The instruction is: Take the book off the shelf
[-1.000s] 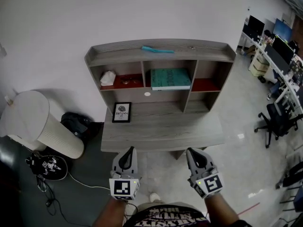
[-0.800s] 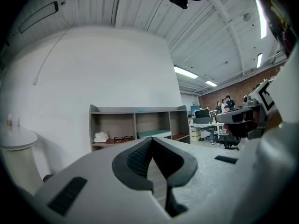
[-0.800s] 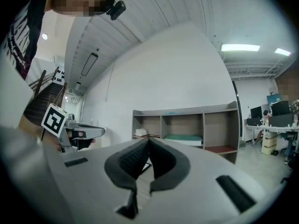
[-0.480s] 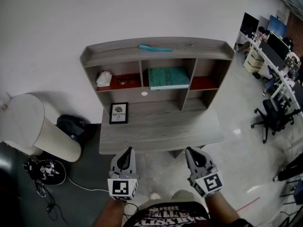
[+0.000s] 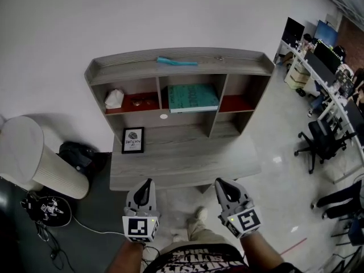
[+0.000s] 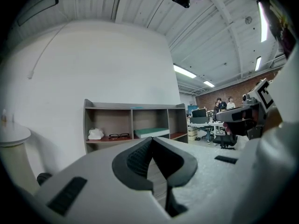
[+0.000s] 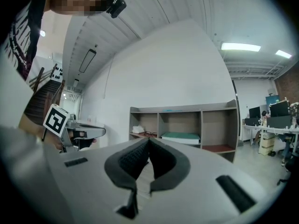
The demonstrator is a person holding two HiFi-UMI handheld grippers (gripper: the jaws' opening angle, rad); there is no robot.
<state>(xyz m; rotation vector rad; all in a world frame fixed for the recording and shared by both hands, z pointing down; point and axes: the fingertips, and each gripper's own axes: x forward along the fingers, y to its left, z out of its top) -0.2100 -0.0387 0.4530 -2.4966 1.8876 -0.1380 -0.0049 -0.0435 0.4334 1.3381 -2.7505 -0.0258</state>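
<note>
A teal book (image 5: 192, 97) lies flat in the middle compartment of the grey shelf unit (image 5: 176, 70) that stands on the desk (image 5: 182, 164). In the gripper views the book (image 6: 152, 132) (image 7: 181, 136) is far ahead. My left gripper (image 5: 148, 184) and right gripper (image 5: 219, 184) hang side by side in front of the desk's near edge, well short of the shelf. Both have their jaws together and nothing between them. The left gripper (image 6: 152, 141) and right gripper (image 7: 148, 143) both point level at the shelf.
A framed picture (image 5: 132, 140) stands on the desk at the left. A white crumpled thing (image 5: 114, 99) and glasses (image 5: 138, 101) are in the left compartment. A teal object (image 5: 177, 61) lies on the shelf top. A white bin (image 5: 34, 155) and office chairs (image 5: 318, 144) flank the desk.
The desk and shelf have drifted left in the head view. A foot has stepped forward under the grippers. Both grippers stay shut and side by side.
</note>
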